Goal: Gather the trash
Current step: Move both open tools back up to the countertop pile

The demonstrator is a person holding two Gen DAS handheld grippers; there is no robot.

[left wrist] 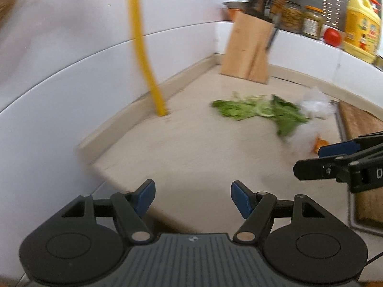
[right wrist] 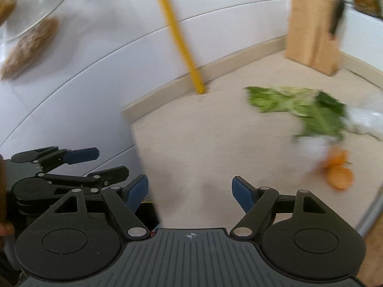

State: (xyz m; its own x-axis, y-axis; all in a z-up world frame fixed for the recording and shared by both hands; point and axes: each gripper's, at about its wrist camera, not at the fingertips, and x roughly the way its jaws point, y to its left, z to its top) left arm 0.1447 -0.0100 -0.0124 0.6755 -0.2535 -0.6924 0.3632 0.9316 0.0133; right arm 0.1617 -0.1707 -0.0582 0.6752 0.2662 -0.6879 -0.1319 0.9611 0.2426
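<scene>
On the counter [left wrist: 182, 143] right of centre: leafy green scraps [left wrist: 258, 110], clear plastic wrap [left wrist: 316, 105], orange peel [right wrist: 340, 174], all uncollected | left gripper [left wrist: 192, 198] fingers wide, empty | right gripper [right wrist: 190, 191] fingers wide, empty | knife block [left wrist: 246, 50] behind | progress: nothing gathered yet

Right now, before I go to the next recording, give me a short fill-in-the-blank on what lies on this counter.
1. The leafy scraps are coloured ____.
2. The peel pieces are coloured ____.
3. The knife block is made of ____.
4. Both the left tongs and the right tongs hold ____.

Missing words: green; orange; wood; nothing
</scene>
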